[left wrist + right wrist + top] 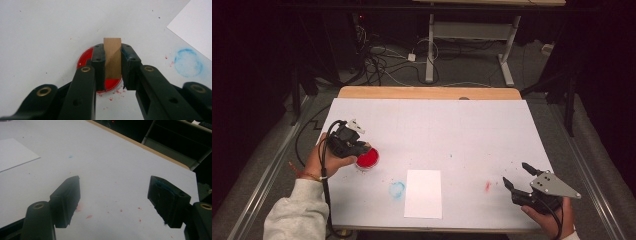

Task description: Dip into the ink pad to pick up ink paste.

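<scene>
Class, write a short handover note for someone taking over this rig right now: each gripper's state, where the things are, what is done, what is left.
Left gripper: shut on the wooden stamp, held over the red ink pad at the table's left; contact cannot be judged.
Right gripper: open, holding nothing, at the table's right front corner.
White paper sheet: front centre, apparently unmarked.
A blue ring mark lies beside the sheet.
Done: stamp gripped and brought to the pad.
Left, probably: ink it and stamp the sheet.
</scene>
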{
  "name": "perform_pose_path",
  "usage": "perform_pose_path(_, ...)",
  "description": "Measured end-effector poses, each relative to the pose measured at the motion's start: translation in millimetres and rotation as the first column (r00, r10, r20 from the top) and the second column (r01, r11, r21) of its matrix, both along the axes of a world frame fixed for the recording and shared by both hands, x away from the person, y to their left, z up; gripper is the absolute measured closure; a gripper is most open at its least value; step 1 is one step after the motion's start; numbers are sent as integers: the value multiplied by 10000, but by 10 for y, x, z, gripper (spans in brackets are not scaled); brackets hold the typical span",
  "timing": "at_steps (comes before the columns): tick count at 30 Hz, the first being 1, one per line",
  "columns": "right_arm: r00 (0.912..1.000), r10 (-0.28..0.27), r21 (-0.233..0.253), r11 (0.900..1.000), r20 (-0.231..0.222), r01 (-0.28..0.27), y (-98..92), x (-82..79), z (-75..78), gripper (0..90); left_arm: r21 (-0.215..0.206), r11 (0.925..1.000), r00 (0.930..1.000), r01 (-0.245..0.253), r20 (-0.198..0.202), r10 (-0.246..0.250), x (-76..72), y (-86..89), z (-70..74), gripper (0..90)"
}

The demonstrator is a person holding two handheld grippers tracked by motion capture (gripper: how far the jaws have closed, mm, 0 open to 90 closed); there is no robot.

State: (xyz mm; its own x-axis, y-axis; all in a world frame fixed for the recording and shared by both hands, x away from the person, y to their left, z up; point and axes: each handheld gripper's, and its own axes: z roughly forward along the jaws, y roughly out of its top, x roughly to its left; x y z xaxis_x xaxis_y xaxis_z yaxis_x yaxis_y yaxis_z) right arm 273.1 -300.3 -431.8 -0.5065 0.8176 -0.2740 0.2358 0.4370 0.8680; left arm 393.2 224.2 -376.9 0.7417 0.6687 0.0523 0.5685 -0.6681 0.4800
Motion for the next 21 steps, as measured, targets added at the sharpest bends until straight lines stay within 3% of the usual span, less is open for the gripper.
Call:
perform_pose_path(4, 9999, -2, 74, 10000, -101, 3, 2, 8, -10, 269, 154, 9998, 9997, 150, -169, -148, 22, 2, -10, 736)
perform_pose_path(7, 9999, 50, -14, 10000, -88, -50, 20, 1, -15, 268, 370, 9991, 9992, 207, -356, -194, 59, 5, -103, 736)
perform_pose_path(15, 9999, -12, -64, 10000, -138, 11, 25, 4, -30, 267, 396, 9992, 9945, -4, -1049, 45, 189, 28, -430, 736)
perform_pose_path(21, 9998, 83, -193, 9998, -200, -87, 47, 3, -44, 267, 696, 9976, 9923, -62, -1233, 147, 240, 9, -540, 737)
